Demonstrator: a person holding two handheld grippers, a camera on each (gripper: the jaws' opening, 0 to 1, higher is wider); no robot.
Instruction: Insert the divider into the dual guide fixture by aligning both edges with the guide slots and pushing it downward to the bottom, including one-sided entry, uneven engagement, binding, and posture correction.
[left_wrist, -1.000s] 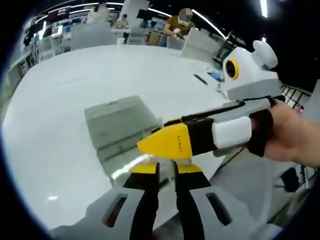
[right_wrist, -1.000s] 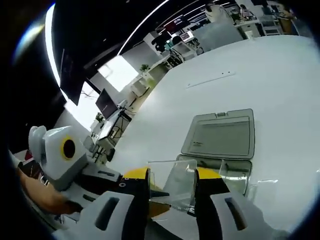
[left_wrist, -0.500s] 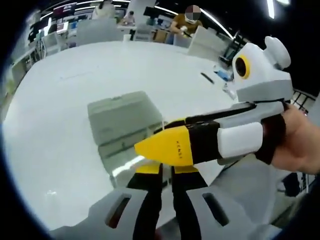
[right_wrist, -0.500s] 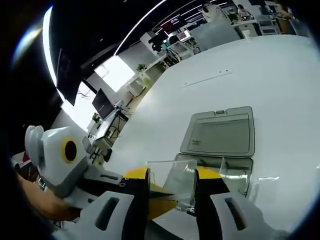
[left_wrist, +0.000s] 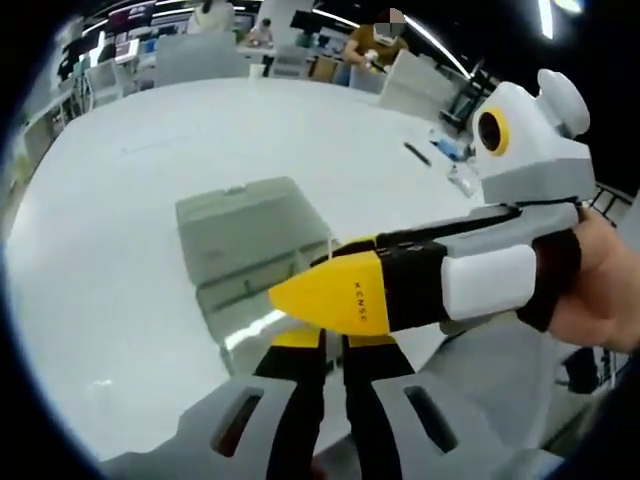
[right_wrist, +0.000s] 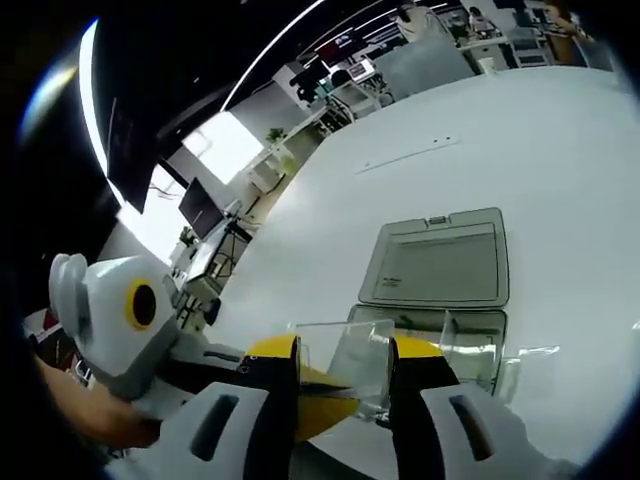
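A big white table (right_wrist: 560, 150) is seen, and a grey open box (right_wrist: 440, 265) is laid flat on it. The box's lid (left_wrist: 245, 225) is spread beside its tray (right_wrist: 470, 335). The right gripper (right_wrist: 345, 400) is held over the near edge of the tray, and a clear divider (right_wrist: 350, 350) is pinched upright between its jaws. The left gripper (left_wrist: 322, 350) is seen with its jaws narrow, almost together, and nothing is seen between them. It is crossed by the right gripper, held by a hand (left_wrist: 605, 290).
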